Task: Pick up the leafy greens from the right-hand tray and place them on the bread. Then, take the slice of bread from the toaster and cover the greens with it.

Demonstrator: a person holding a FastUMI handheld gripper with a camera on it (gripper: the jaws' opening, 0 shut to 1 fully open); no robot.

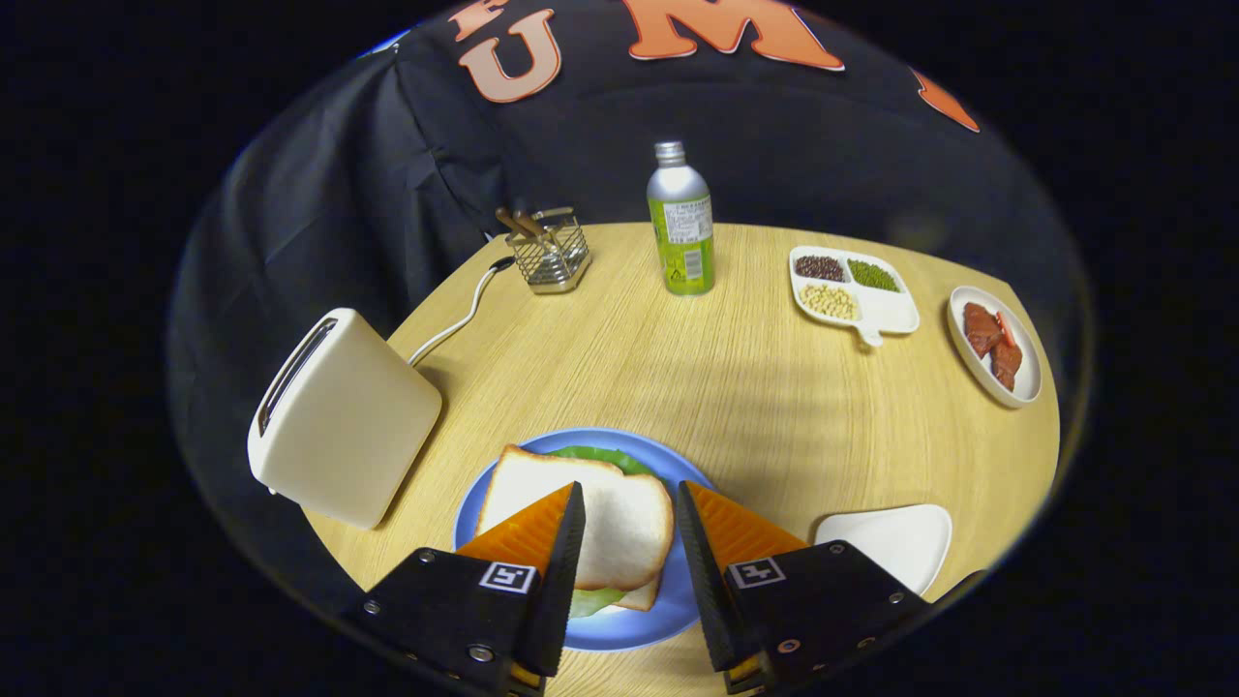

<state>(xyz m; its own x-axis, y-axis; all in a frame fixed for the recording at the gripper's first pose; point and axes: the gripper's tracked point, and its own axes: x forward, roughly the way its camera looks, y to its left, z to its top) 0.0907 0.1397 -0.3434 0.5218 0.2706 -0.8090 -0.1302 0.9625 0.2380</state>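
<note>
On wooden table (736, 387): claw (629, 503) open above bread (610, 513).

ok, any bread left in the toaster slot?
No. The toaster slot looks empty; the top slice covers the greens between the open claw fingers.

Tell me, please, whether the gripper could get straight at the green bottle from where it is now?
Probably yes. The gripper is open over the sandwich on the blue plate, and the bare table stretches ahead to the bottle, with the wire basket and divided dish off to either side.
</note>
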